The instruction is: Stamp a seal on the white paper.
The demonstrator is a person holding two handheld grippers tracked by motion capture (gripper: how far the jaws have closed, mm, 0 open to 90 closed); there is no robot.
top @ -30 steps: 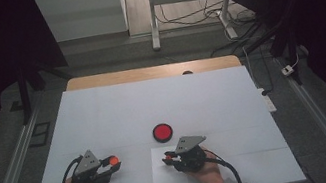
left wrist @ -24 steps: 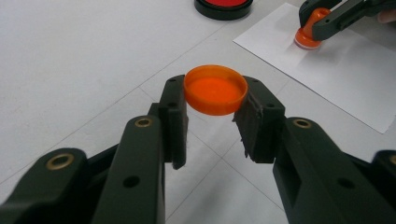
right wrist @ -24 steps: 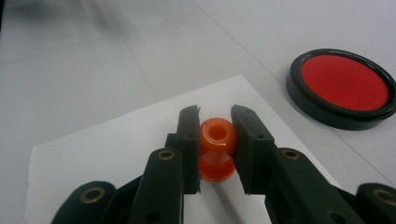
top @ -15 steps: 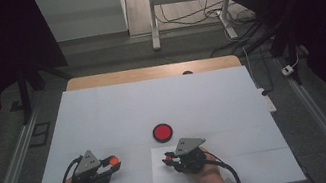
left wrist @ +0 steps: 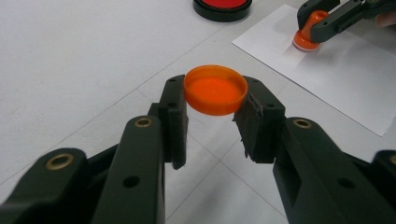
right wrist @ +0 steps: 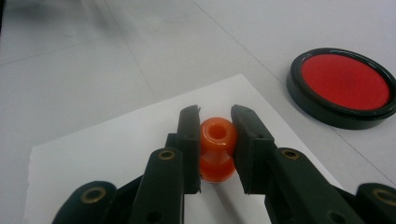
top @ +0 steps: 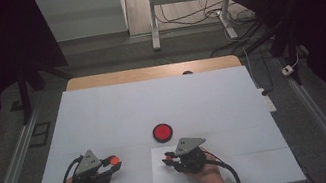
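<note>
right gripper (right wrist: pixel 214 122) clamps orange stamp (right wrist: pixel 216 147) on paper (right wrist: pixel 93 154); ink pad (right wrist: pixel 344 87) near.

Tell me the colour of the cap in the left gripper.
Orange; the cap shows best in the left gripper view.

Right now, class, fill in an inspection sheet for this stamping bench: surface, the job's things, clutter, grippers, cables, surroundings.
Surface: white table, wooden strip along the far edge.
Job's things: orange stamp standing on the paper sheet; orange cap held above the table; red ink pad open beyond the sheet.
Clutter: nothing seen.
Grippers: left gripper jaws shut on the cap; right gripper jaws shut on the stamp.
Cables: one trails from each gripper; more lie on the floor by the far desk legs.
Surroundings: dark room, metal rails either side.
</note>
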